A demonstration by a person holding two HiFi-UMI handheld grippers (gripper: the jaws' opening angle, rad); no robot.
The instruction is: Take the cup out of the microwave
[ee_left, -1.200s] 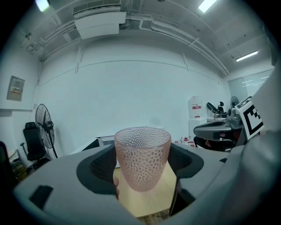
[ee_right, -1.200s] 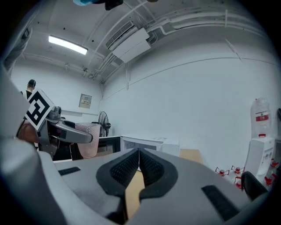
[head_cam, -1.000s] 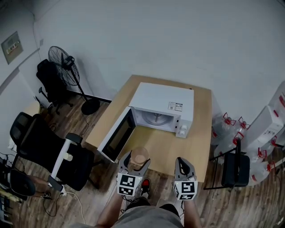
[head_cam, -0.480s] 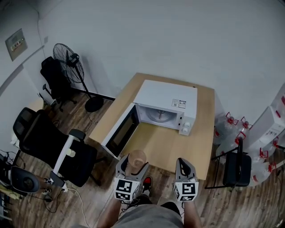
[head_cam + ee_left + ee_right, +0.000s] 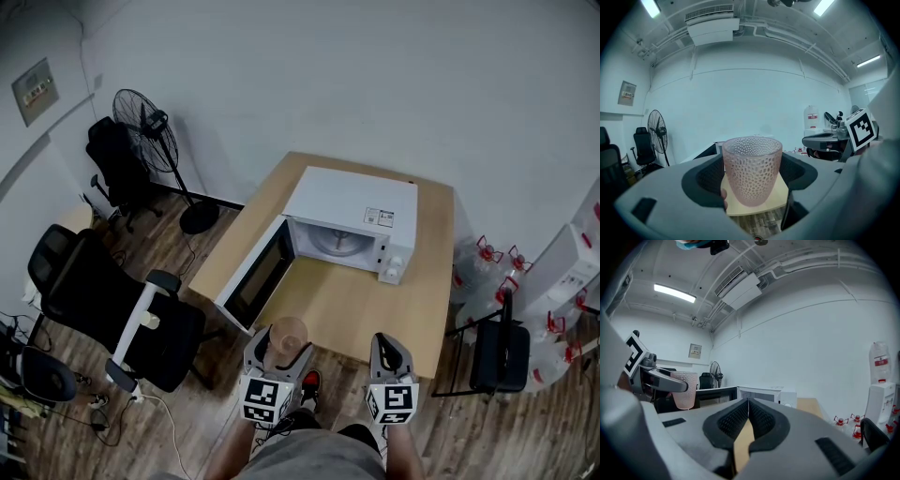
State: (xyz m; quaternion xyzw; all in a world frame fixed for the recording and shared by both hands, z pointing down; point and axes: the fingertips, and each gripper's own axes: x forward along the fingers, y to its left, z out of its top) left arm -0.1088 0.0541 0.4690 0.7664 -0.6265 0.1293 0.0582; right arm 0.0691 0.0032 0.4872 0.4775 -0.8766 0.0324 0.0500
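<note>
1. Gripping the pink, dimpled, see-through cup (image 5: 752, 169) in the left gripper (image 5: 278, 352): jaws pressing on both sides of the cup's lower half, cup standing upright, rim clear above the pads.
2. Holding the right gripper (image 5: 748, 417) beside it, jaws pressed together with nothing between them.
3. Judging the cup already out: hanging in the air over the near edge of the light wooden table (image 5: 356, 309), well apart from the white microwave (image 5: 349, 217), whose black-windowed door (image 5: 255, 279) is swung open to the left.
4. Judging the step in hand as carrying the cup clear and setting it down somewhere safe.
5. Doing that well, probably:
   - carrying the cup level, rim up, since whether anything is inside cannot be told from here;
   - squeezing only enough to stop slipping, the textured wall likely giving good purchase;
   - lowering onto the bare table in front of the microwave, away from the door's swing, and opening the jaws only once the base is flat on the wood;
   - freeing the empty right gripper for shutting the door.
6. Counting: one cup, one microwave, one table, two grippers, one black standing fan (image 5: 141, 117) by the wall.
</note>
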